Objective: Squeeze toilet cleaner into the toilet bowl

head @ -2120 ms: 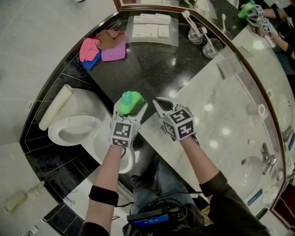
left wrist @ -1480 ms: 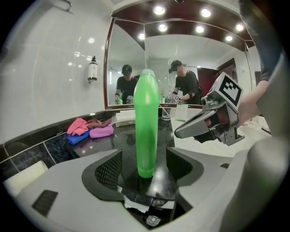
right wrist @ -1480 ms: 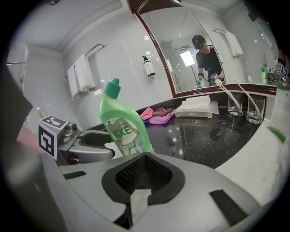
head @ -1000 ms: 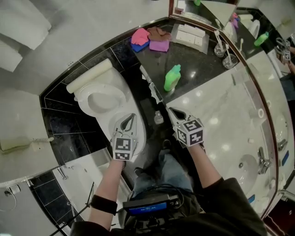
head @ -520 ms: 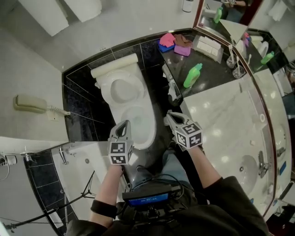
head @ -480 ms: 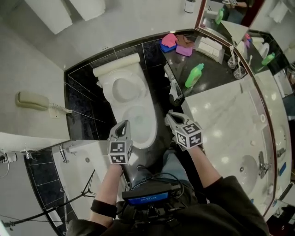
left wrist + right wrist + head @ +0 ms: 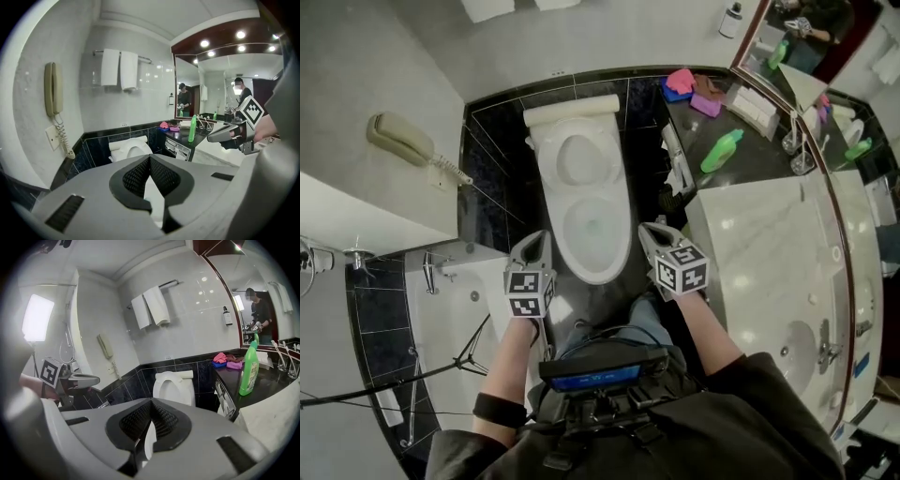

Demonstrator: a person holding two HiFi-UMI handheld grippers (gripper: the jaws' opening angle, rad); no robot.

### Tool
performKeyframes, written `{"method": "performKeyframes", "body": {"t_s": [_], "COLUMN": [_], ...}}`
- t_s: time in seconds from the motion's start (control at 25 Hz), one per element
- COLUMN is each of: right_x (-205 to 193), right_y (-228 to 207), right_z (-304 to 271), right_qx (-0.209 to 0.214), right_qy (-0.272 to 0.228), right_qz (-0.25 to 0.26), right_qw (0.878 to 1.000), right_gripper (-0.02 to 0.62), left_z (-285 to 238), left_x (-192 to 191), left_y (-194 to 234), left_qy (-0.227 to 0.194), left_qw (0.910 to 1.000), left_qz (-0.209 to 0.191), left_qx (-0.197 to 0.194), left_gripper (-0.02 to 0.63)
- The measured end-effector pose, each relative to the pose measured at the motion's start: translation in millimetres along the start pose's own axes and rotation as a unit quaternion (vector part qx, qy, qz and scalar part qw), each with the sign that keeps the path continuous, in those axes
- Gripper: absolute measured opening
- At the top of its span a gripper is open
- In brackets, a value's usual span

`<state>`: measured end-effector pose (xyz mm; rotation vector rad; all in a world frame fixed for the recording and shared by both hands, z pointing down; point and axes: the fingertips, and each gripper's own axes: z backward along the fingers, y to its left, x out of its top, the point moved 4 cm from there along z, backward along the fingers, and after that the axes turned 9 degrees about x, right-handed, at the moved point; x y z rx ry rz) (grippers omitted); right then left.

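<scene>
Below the head camera, at the centre of the floor area, the toilet bowl [image 7: 595, 223] stands uncovered, with its seat ring raised against the cistern [image 7: 577, 110] at 12 o'clock. The bowl interior reads white with a faint bluish tint near the bottom; what it contains cannot be told apart. The left gripper [image 7: 534, 241] hangs off the bowl rim at 8 o'clock and the right gripper [image 7: 649, 228] at 4 o'clock, both clear of the porcelain and both pointing toward 12 o'clock. In the left gripper view the fingers [image 7: 161, 176] are pressed together with nothing between them, and the white bowl shows only beyond the pads. In the right gripper view the fingers [image 7: 164, 420] are likewise closed tip to tip and carry nothing. The toilet cleaner bottle [image 7: 722, 150], green with a green cap, stands upright on the black counter [image 7: 750, 173] at 2 o'clock from the bowl, well apart from both grippers. In the right gripper view the bottle is near the counter's front edge. A pile of pink, purple and brown cloths [image 7: 692, 89] lies on the same counter at 11 o'clock from the bottle. Two clear glasses [image 7: 799, 155] at 3 o'clock from the bottle each hold upright toothbrushes. A wall telephone [image 7: 398, 139] with a coiled cord hangs at 10 o'clock from the bowl. Two white towels [image 7: 150, 309] hang on a rail above the cistern.
</scene>
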<state>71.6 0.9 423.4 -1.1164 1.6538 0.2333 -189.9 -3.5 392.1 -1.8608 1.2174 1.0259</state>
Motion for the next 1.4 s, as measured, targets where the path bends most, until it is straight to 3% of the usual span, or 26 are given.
{"method": "performKeyframes", "body": {"t_s": [0.36,1.4], "right_x": [-10.9,-15.7], "right_y": [24.5,16.2], "right_z": [-9.7,-19.7], "right_qx": [0.014,0.008], "right_qy": [0.026,0.048], "right_qz": [0.015,0.048], "right_qw": [0.999,0.998], "right_gripper": [0.0,0.0], "left_z": [23.5,22.4], "left_x": [-12.7,-33.2], "left_y": [21.4,24.3], "left_qy": [-0.001,0.021], "left_qw": [0.9998,0.9992], "left_qz": [0.013,0.025], "left_qx": [0.016,0.023], "left_gripper": [0.0,0.0]}}
